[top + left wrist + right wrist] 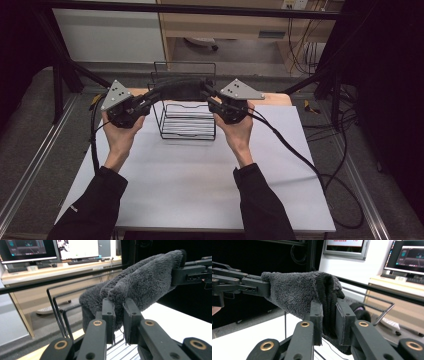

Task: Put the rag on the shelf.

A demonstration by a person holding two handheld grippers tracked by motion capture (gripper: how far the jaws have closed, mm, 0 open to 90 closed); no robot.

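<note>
- A dark grey fleece cloth [179, 89], thick and fuzzy, hangs in the air as a shallow arch, stretched between two hand-held tools above a black wire rack [186, 120].
- The left gripper [145, 102] is pressed together on one end of the cloth; in the left gripper view its two flat black pads [108, 315] pinch a bunched fold of the plush fabric [140, 282].
- The right gripper [210, 97] pinches the other end; in the right gripper view the folded edge of the cloth [307, 291] sits squeezed between its pads [342, 320], with a loose tail hanging below.
- The rack is made of thin bent rods with a slatted floor and tall loops rising at the back, open at the top.
- It stands at the far edge of a white, smooth, flat table [200, 185].
- The near half of the table is bare, and the forearms in black sleeves [95, 205] reach over it.
- Black cables [300, 155] trail off the right side of the table.
</note>
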